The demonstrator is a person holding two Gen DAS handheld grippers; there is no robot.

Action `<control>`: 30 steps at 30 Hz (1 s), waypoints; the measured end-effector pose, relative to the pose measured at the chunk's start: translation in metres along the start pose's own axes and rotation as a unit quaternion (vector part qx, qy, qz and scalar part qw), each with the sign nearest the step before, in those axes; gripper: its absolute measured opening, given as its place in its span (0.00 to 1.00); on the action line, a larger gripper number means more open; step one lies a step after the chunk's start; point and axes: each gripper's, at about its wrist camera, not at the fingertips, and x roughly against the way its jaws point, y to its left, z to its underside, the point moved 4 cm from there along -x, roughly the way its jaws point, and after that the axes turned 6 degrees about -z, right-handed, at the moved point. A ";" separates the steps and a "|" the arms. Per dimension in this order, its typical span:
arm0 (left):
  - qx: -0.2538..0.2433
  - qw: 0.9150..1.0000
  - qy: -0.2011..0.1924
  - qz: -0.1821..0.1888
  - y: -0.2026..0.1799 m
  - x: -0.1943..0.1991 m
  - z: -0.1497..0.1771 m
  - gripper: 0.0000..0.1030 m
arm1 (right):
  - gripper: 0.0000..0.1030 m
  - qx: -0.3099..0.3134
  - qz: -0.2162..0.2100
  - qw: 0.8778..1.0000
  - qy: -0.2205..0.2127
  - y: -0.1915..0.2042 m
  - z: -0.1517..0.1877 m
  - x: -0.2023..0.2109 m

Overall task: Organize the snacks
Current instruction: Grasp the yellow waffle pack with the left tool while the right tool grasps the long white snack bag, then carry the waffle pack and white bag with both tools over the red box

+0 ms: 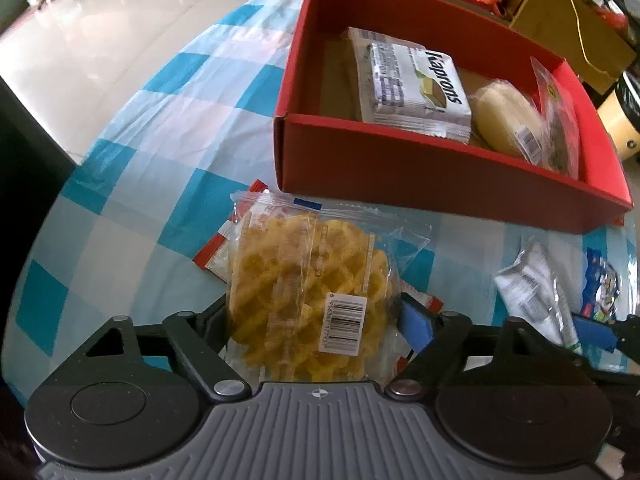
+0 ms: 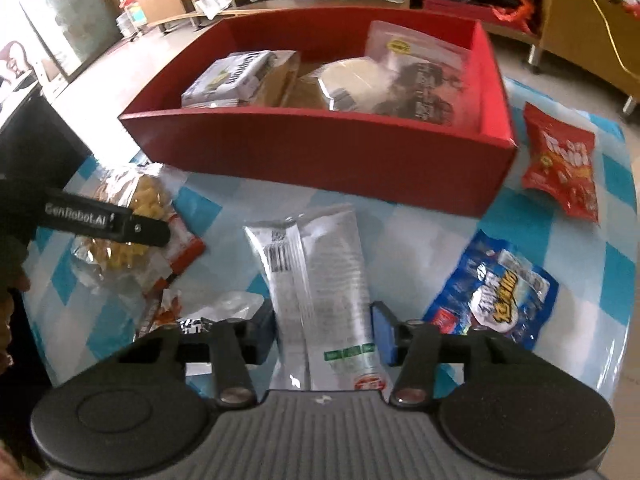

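Both tools are working just in front of the red box [image 1: 420, 168]. The left tool [image 1: 312, 316] straddles the waffle bag [image 1: 308, 292], and I think its pads touch, though the view's murky. The right tool [image 2: 324, 332] is clamped on the silver pouch [image 2: 316, 272]. Slippery wrappers could slide out mid-lift, or snag the box wall. The waffle bag's clear and crinkly, with a barcode sticker.

You are working in bright daylight that is washing out the pale glossy tiled floor [image 1: 80, 52] at upper left. Glare is bouncing off the clear crinkly waffle wrapper [image 1: 308, 288]. Fisheye bending is curving every edge; your right view is blurring slightly.
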 end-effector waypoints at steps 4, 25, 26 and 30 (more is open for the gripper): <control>0.001 1.000 -0.005 -0.002 0.001 0.008 0.001 0.80 | 0.43 0.004 0.008 1.000 -0.006 0.002 0.003 0.008; 0.030 0.997 -0.051 0.056 -0.002 0.054 0.000 0.79 | 0.42 -0.029 -0.020 0.995 -0.095 -0.002 -0.014 0.054; 0.030 0.996 -0.053 0.058 -0.003 0.056 -0.001 0.79 | 0.40 -0.030 -0.021 0.994 -0.099 -0.003 -0.016 0.056; 0.024 0.996 -0.060 0.067 -0.008 0.060 -0.002 0.79 | 0.35 -0.039 -0.040 0.992 -0.112 -0.004 -0.021 0.064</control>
